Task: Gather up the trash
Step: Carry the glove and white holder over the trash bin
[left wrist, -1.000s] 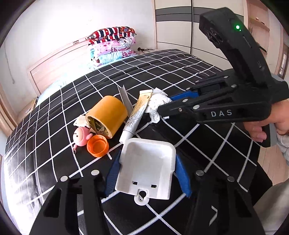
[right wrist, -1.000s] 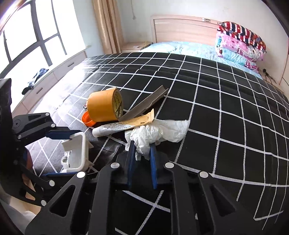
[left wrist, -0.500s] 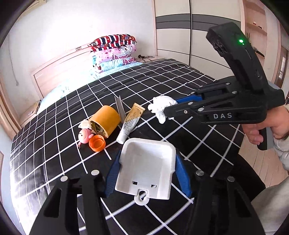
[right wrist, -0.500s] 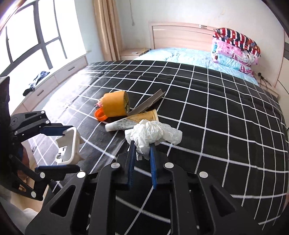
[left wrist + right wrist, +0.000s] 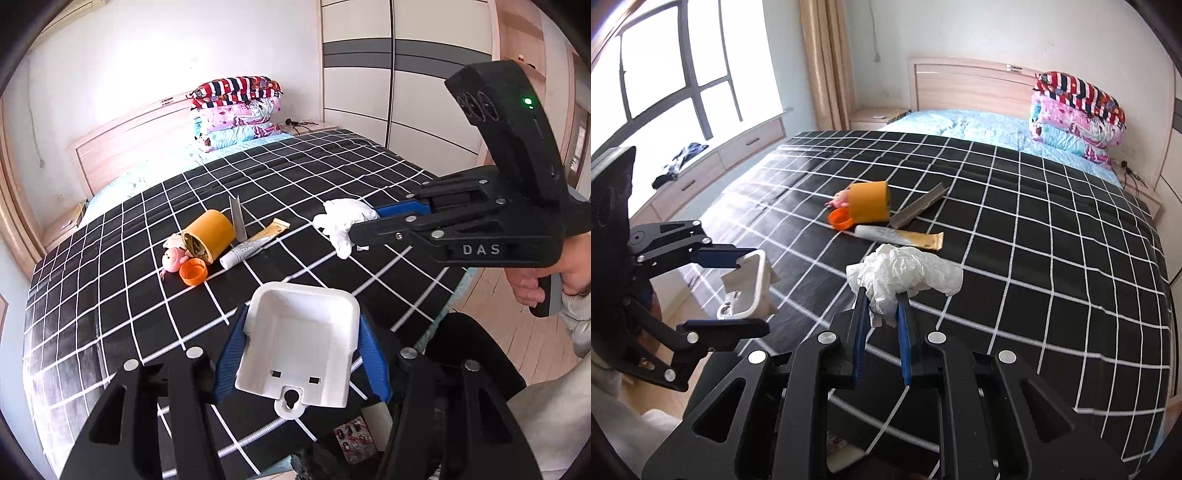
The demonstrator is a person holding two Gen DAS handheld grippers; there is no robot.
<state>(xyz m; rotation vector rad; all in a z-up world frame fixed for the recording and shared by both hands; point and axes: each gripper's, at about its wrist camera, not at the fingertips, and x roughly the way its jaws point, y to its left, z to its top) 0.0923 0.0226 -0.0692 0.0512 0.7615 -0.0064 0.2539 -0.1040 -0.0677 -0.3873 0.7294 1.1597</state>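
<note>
A crumpled white tissue [image 5: 905, 271] is being pinched between the blue pads of the right hand-held gripper [image 5: 882, 310], which is clamped on its lower folds, and it is being held in the air above the near part of the bed [image 5: 1052, 258], clear of the black checked cover. The left hand-held gripper [image 5: 301, 347] is clamped on the two side walls of a small white bin [image 5: 299, 341], which is being held open side up just off the near edge of the bed. The tissue is being kept well apart from the bin, up and to its right in the left wrist view.

On the cover, other items are being left in a cluster toward the middle: an orange tape roll [image 5: 208, 236], an orange cap [image 5: 192, 271], a pink pig toy [image 5: 173, 259], a squeezed tube [image 5: 255, 242] and a grey strip [image 5: 236, 218].

Risk is being judged here: only a small fold is being gripped, so the tissue could be shaken loose during the carry. If it is released before the bin's mouth is under it, it could be dropped to the floor.
</note>
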